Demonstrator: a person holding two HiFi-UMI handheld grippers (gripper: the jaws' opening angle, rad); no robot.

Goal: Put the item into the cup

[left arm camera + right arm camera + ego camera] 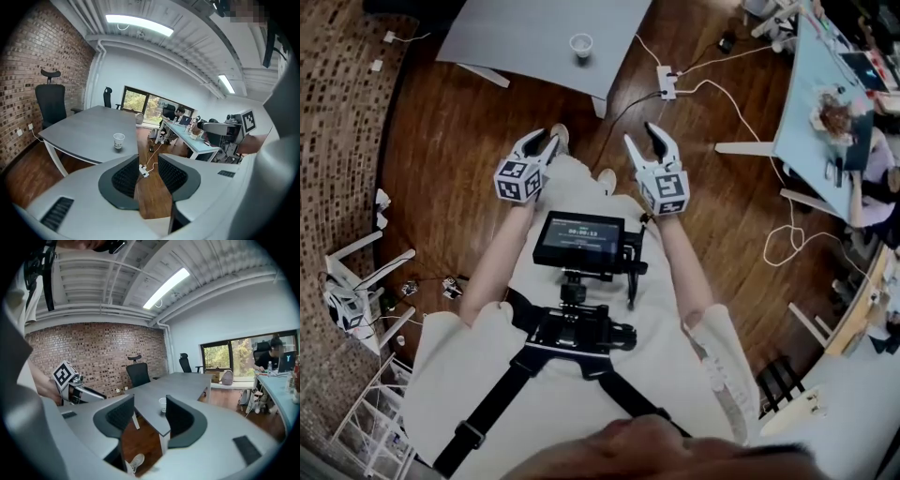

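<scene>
grey table (pixel 525 37) carries the cup (pixel 581 47), a power strip (pixel 667 82) lying nearby.

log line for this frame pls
phase: pre-approach | left gripper: open, empty | right gripper: open, empty | cup: upright on table, away from both | item: not in view

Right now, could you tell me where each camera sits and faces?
Head view: on the head, facing steeply down at both forearms, left gripper, right gripper, floor.
Left gripper view: on that gripper, facing the table past open jaws.
Right gripper view: on that gripper, same table, open jaws.
All three share the cup.
</scene>
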